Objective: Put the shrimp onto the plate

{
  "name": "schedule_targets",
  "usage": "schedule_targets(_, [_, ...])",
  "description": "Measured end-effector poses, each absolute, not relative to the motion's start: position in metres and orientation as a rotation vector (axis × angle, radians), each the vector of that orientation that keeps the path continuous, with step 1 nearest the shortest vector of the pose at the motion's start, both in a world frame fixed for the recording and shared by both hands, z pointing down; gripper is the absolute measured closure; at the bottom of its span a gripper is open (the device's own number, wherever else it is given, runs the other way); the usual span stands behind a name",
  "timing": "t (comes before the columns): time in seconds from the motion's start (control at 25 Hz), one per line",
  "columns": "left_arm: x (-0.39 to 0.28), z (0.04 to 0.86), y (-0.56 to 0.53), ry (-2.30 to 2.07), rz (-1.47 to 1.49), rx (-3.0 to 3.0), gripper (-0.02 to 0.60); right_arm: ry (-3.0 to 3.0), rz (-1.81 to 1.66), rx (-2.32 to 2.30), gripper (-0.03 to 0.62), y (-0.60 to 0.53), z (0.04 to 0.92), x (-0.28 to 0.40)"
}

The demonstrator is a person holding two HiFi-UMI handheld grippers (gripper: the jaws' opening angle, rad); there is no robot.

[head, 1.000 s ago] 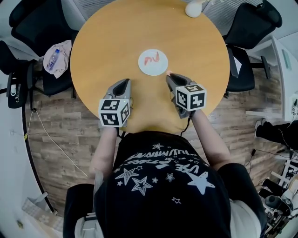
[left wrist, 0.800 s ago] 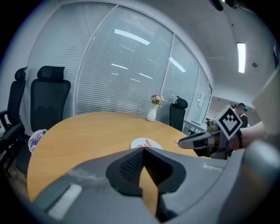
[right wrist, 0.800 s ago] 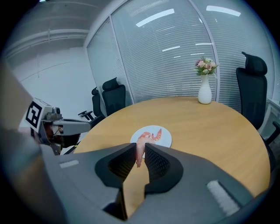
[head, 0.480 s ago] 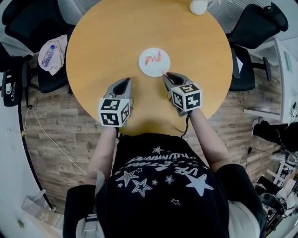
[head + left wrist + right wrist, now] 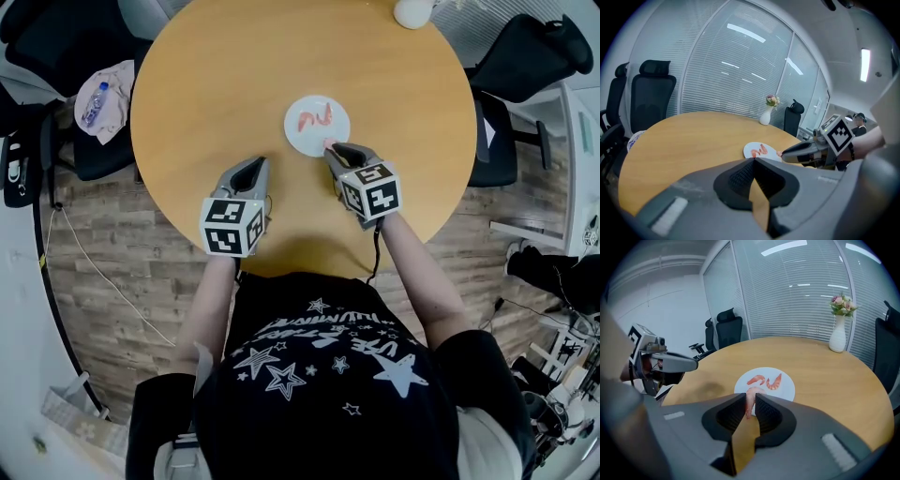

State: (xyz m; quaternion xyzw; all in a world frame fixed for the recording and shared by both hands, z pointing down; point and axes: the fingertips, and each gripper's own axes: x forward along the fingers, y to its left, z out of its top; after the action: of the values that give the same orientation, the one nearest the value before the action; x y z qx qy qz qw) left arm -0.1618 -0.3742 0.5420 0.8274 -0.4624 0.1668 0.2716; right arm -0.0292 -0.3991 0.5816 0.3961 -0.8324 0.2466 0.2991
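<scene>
A pink shrimp (image 5: pixel 749 401) is pinched between the jaws of the right gripper (image 5: pixel 335 150), just above the near rim of the white plate (image 5: pixel 786 389). The plate lies about the middle of the round wooden tabletop (image 5: pixel 206 84). It holds two more shrimp (image 5: pixel 756 379), curled side by side near its centre without touching; the plate's near half shows bare white. The left gripper (image 5: pixel 753 161) is over the tabletop between the plate and the near edge, off to the plate's left, with its jaws pressed together on nothing. Open wood lies all round the plate out to the edges. A white vase (image 5: pixel 838 336) of flowers stands by the far edge, well apart from the plate. Black office chairs (image 5: pixel 649 98) stand around the tabletop's edges.
</scene>
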Motion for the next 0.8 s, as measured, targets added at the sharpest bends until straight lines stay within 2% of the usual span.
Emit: schedule_targets(0.8, [-0.169,0.564,-0.381,-1.203,0.471,2.21,0.58,-2.149,0.551,0.903,0.528,-0.422,0.617,-0.051])
